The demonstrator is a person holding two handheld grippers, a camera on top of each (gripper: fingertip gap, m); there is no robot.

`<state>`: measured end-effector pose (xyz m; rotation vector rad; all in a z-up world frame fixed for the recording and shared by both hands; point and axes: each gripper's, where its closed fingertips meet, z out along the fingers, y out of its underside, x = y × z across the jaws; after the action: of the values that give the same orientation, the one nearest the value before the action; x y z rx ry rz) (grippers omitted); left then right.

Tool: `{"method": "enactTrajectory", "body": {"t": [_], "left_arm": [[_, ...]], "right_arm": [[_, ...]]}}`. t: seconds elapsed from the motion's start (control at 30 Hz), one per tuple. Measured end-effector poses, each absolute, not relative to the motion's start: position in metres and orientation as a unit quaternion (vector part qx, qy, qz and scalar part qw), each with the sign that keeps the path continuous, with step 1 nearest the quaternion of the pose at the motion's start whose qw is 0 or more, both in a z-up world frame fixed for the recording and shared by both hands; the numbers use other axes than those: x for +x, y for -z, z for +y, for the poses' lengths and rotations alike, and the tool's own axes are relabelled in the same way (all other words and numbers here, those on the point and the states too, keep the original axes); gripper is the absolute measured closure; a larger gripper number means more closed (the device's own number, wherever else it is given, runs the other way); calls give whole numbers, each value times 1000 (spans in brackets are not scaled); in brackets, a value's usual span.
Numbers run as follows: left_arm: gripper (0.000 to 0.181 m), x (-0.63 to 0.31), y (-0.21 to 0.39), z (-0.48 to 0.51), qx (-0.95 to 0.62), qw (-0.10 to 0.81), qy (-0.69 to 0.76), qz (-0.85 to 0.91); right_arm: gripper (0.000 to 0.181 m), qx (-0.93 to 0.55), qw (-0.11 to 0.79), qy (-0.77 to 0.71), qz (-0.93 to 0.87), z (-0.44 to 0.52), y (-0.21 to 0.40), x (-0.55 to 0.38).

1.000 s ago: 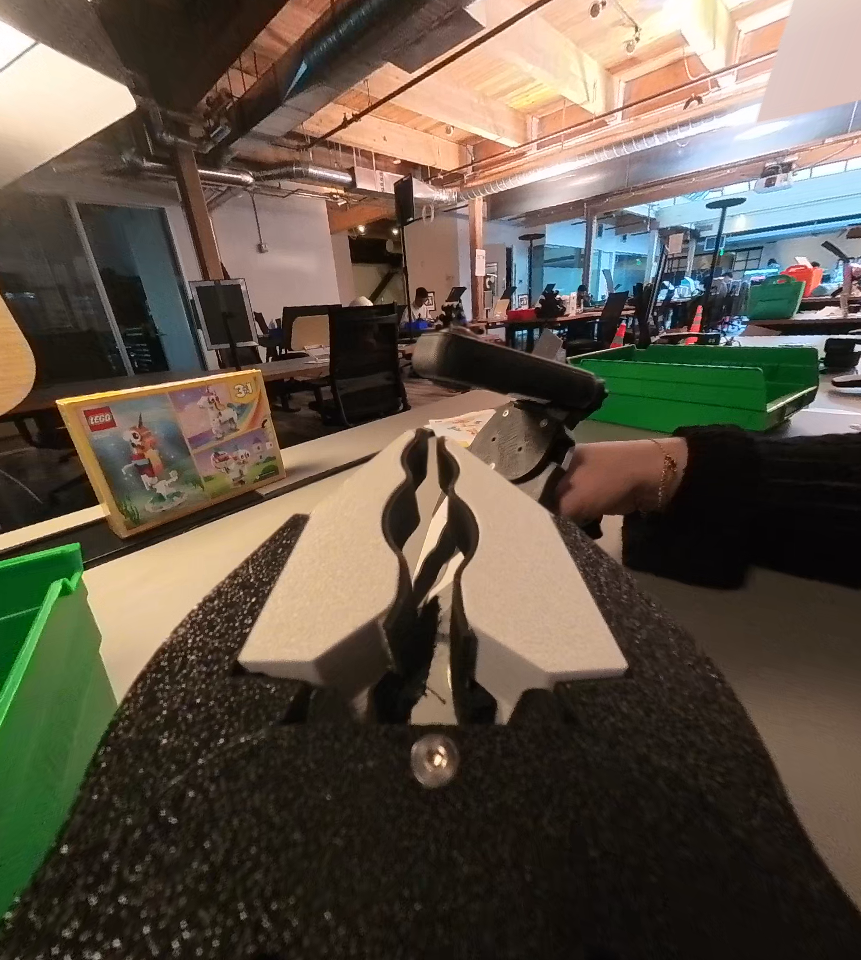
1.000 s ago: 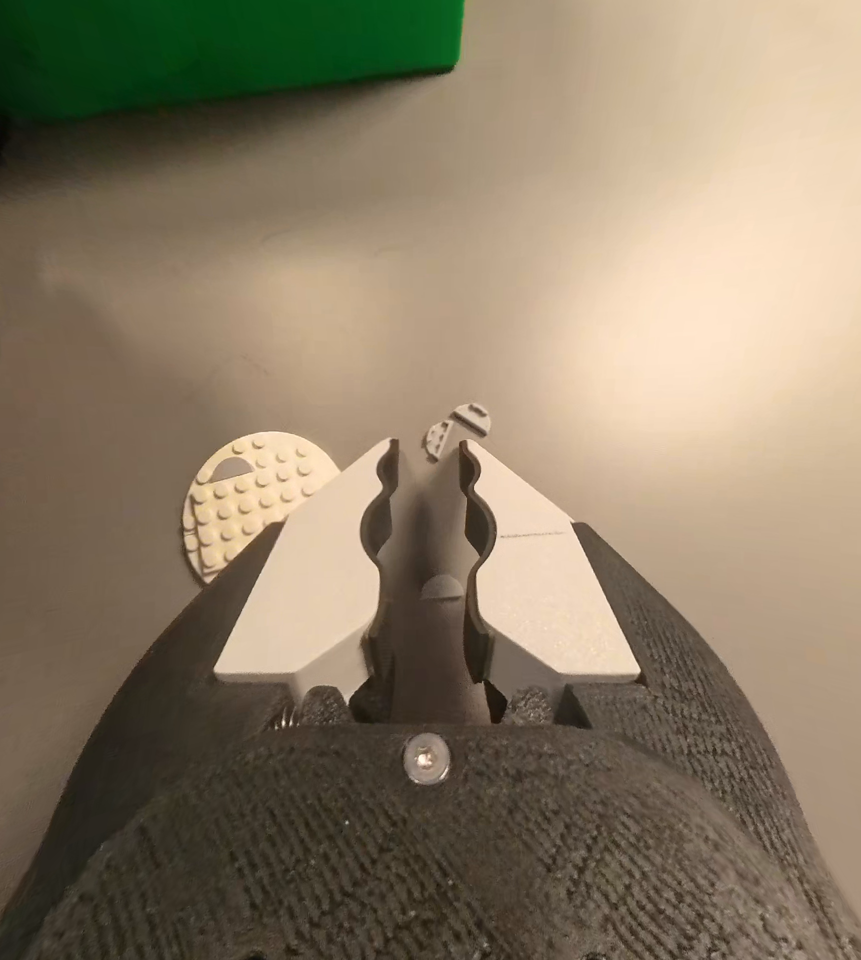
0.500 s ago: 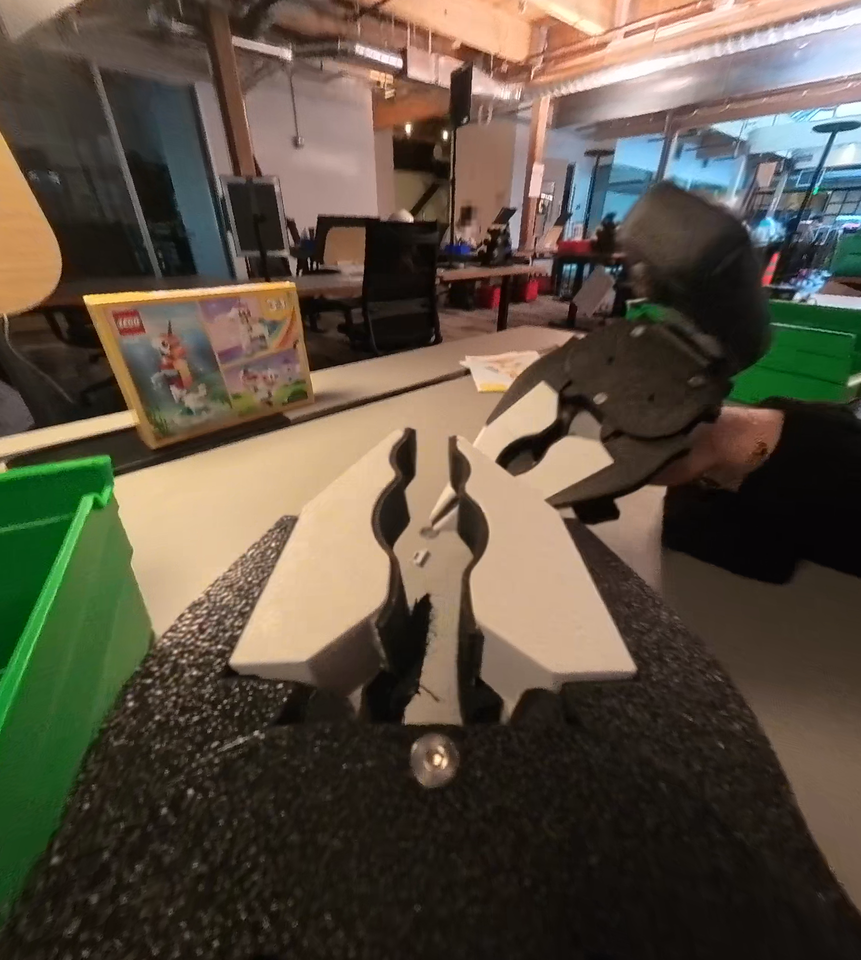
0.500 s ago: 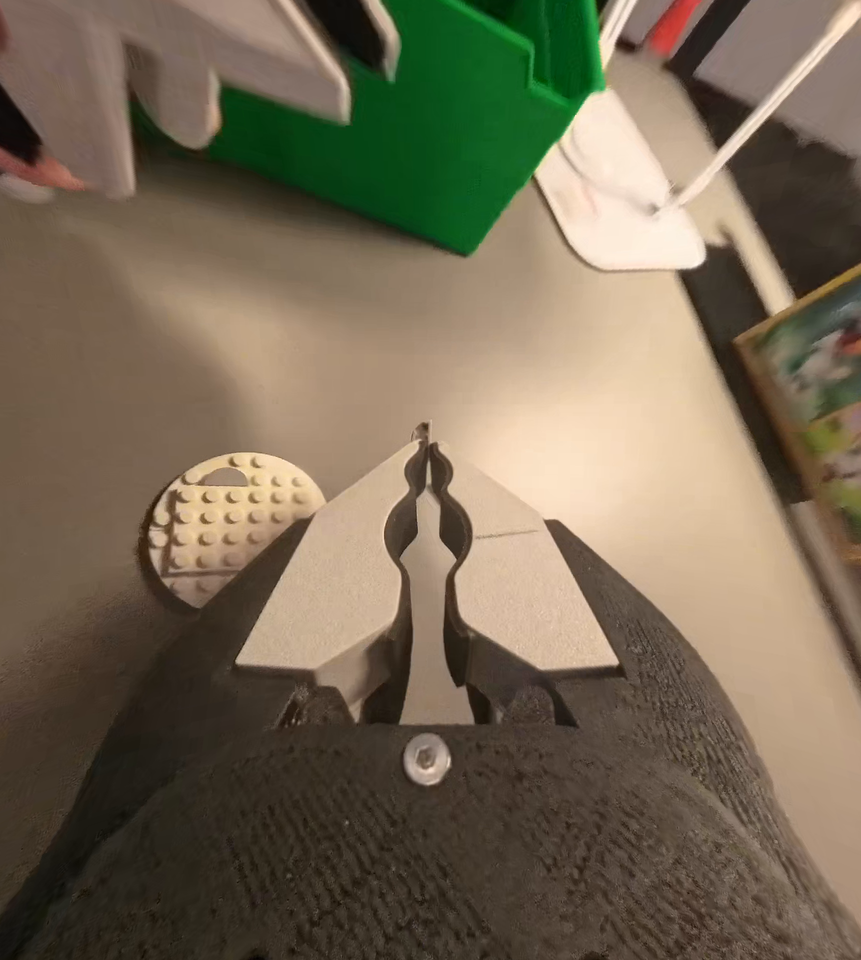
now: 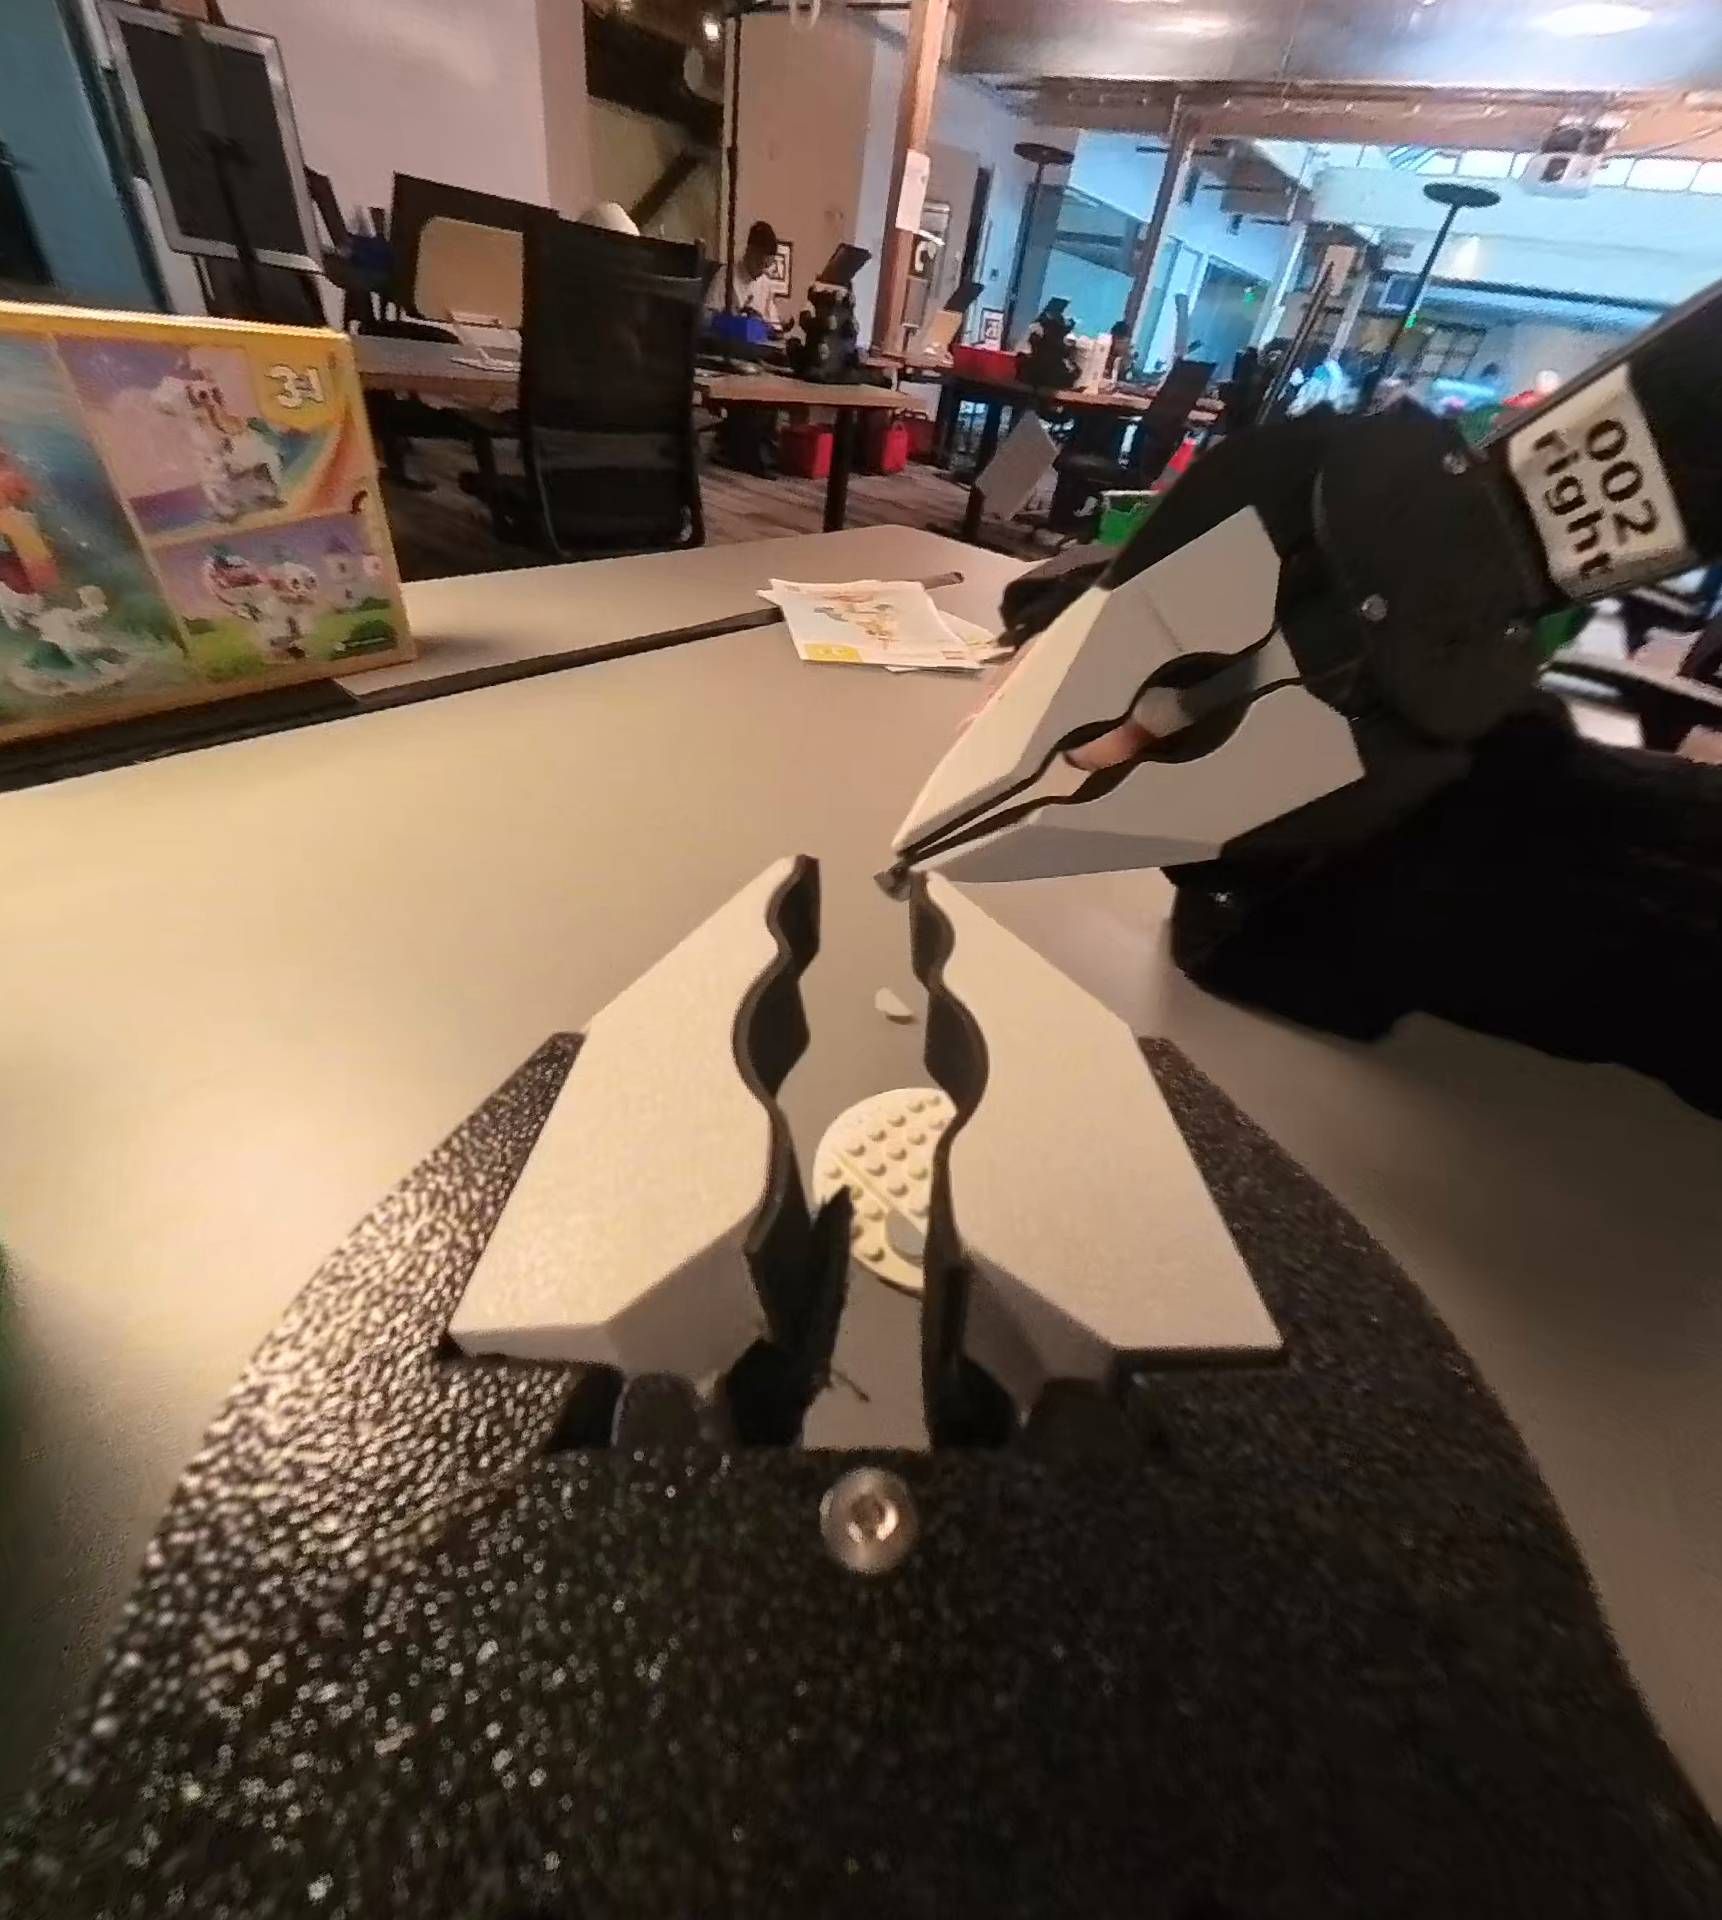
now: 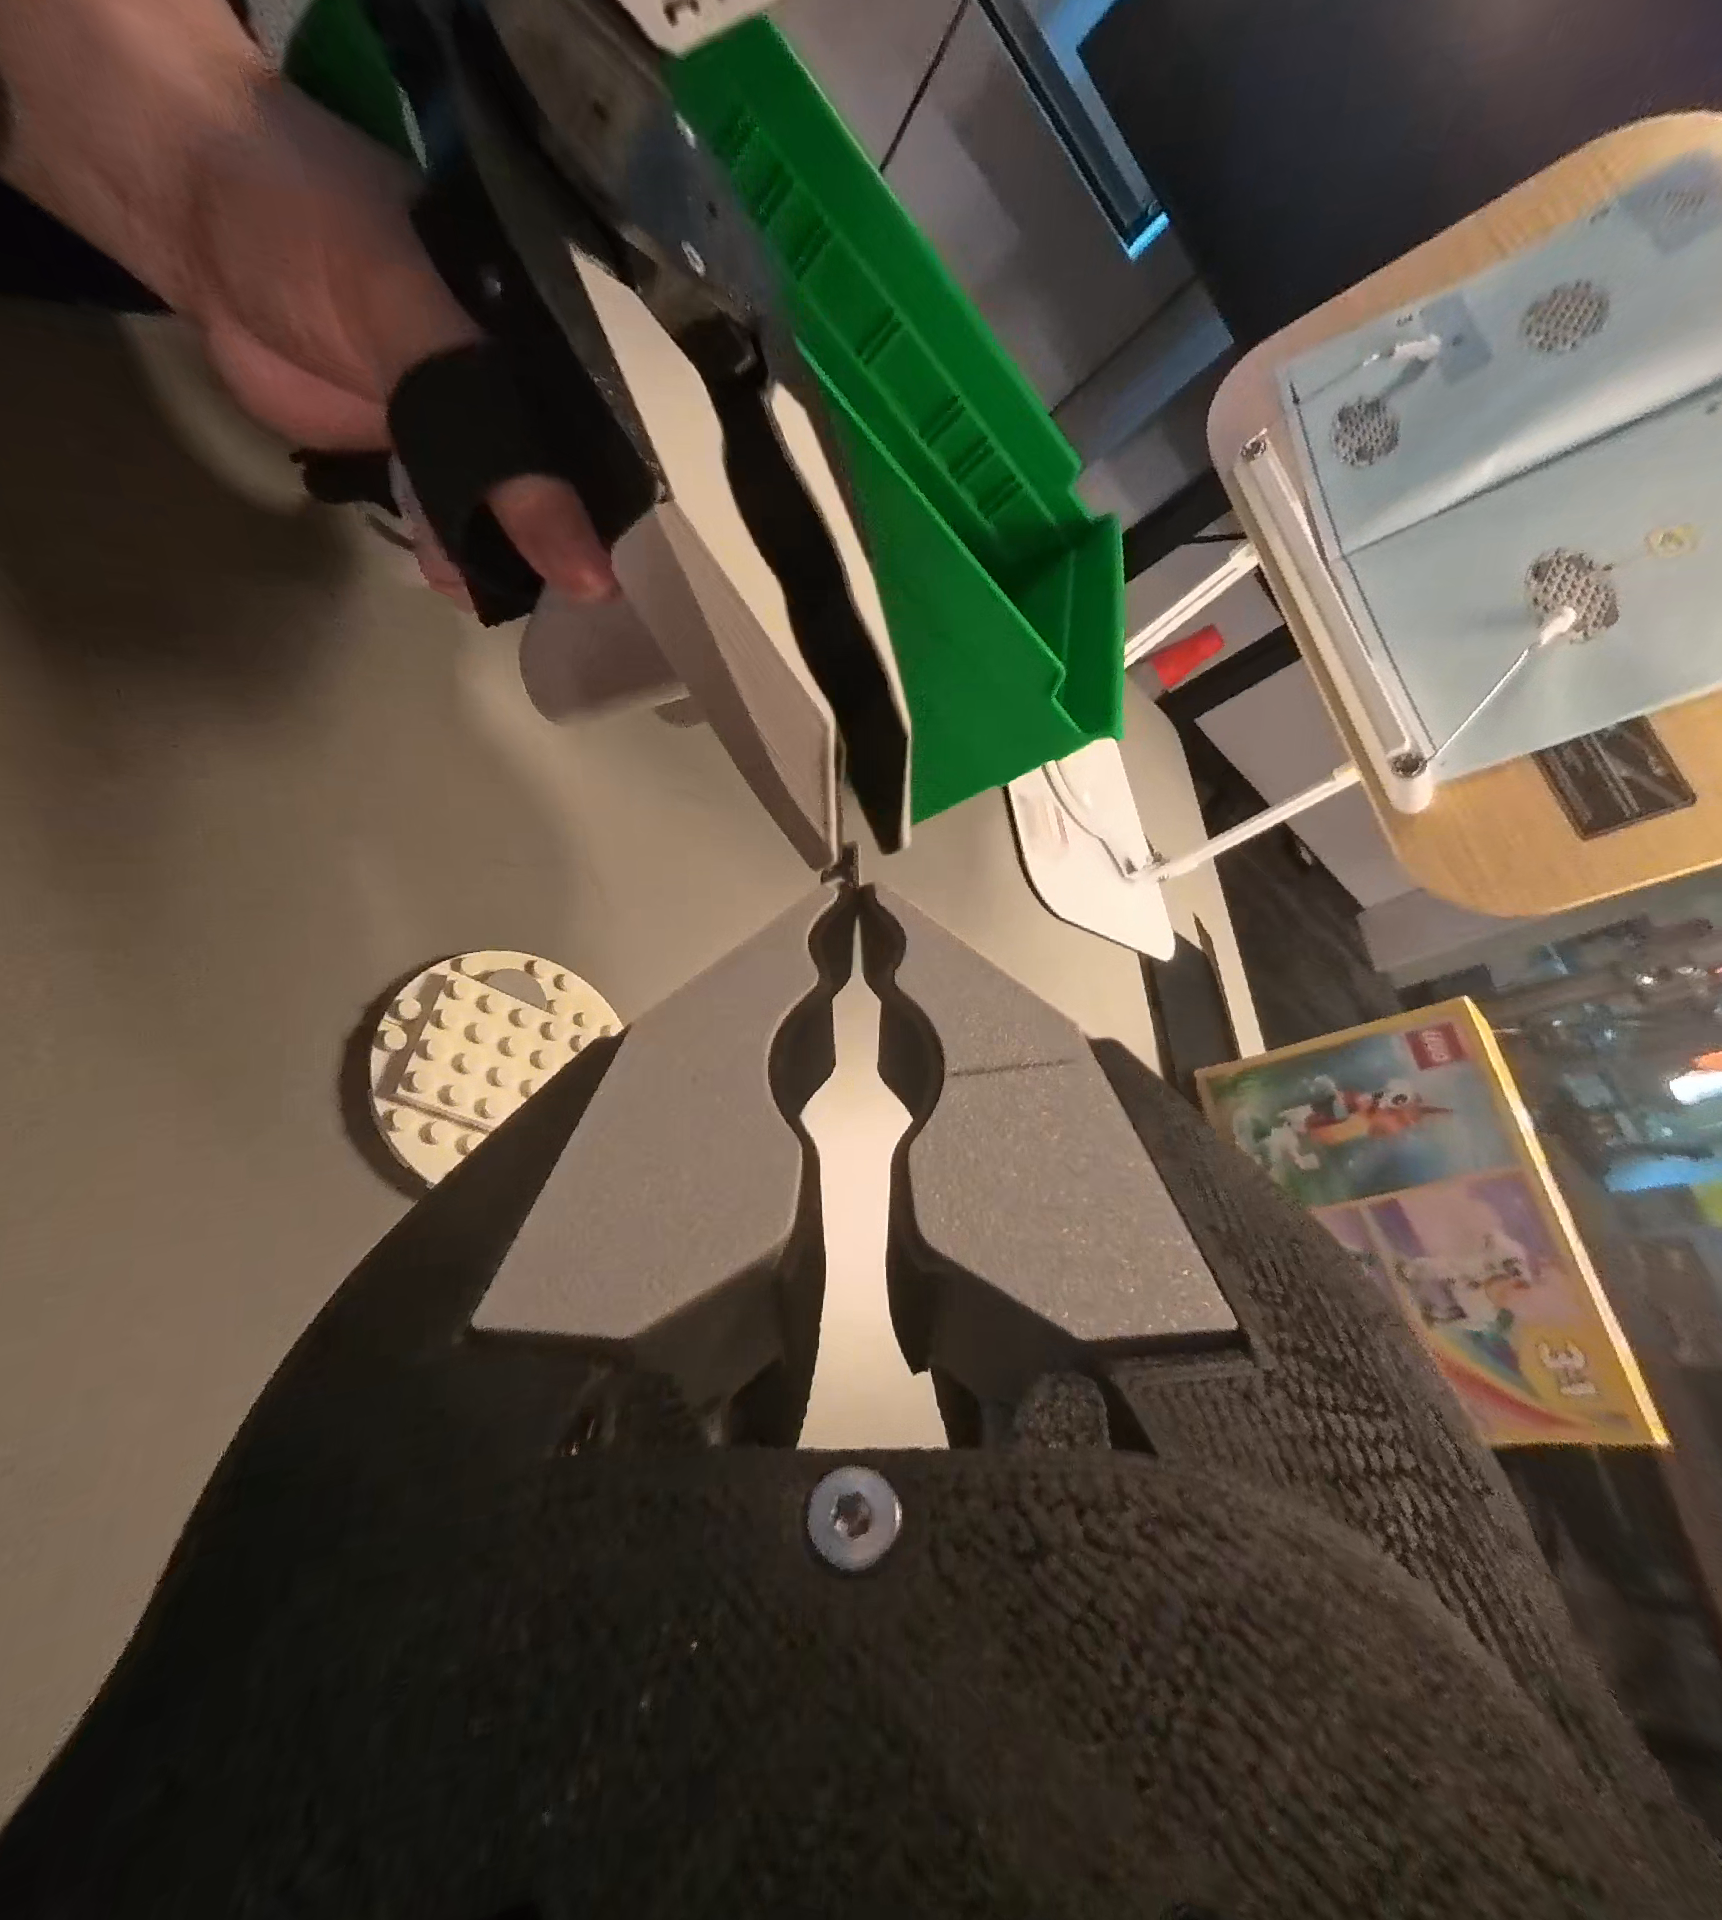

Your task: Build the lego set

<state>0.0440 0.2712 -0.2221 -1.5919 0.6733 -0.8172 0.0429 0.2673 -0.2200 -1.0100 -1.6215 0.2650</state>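
Your right gripper (image 5: 901, 871) has swung up off the table since a moment ago, and now its tip meets the tip of your left gripper (image 5: 862, 878). Your right gripper is pinched tight on a tiny grey piece (image 5: 888, 881). Your left gripper has its two fingers apart, with the tiny piece right at its tips. Under them, the round cream lego plate (image 6: 483, 1060) lies flat on the grey table (image 5: 317, 935), and one more small piece (image 5: 891, 1004) lies near it. The lego box (image 5: 140, 520) stands farther back, and a green bin (image 6: 919, 499) sits beside your left hand (image 6: 244, 239).
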Motion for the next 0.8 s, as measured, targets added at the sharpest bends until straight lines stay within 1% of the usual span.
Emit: {"method": "enactTrajectory", "body": {"t": [0.03, 0.13, 0.27, 0.33, 0.4, 0.47, 0.53, 0.67, 0.8], "left_arm": [[169, 45, 221, 270, -677, 574, 360, 286], [179, 49, 217, 264, -667, 558, 405, 283], [181, 50, 213, 260, -657, 545, 433, 289], [181, 49, 203, 256, -634, 562, 442, 295], [181, 47, 192, 252, -609, 585, 443, 300], [181, 47, 185, 248, -591, 599, 443, 310], [181, 49, 183, 244, -583, 599, 445, 321], [181, 54, 186, 239, -581, 591, 450, 333], [181, 56, 187, 237, -577, 590, 454, 335]], "right_arm": [[181, -427, 571, -111, -692, 267, 219, 43], [181, -414, 575, -115, -696, 262, 217, 42], [181, -409, 577, -130, -695, 258, 214, 42], [174, -448, 563, -223, -657, 256, 206, 41], [166, -489, 525, -334, -611, 254, 196, 43], [165, -504, 485, -419, -579, 249, 189, 46], [167, -506, 459, -465, -563, 244, 185, 48], [171, -504, 433, -500, -555, 237, 183, 48], [173, -510, 423, -492, -564, 236, 188, 47]]}}
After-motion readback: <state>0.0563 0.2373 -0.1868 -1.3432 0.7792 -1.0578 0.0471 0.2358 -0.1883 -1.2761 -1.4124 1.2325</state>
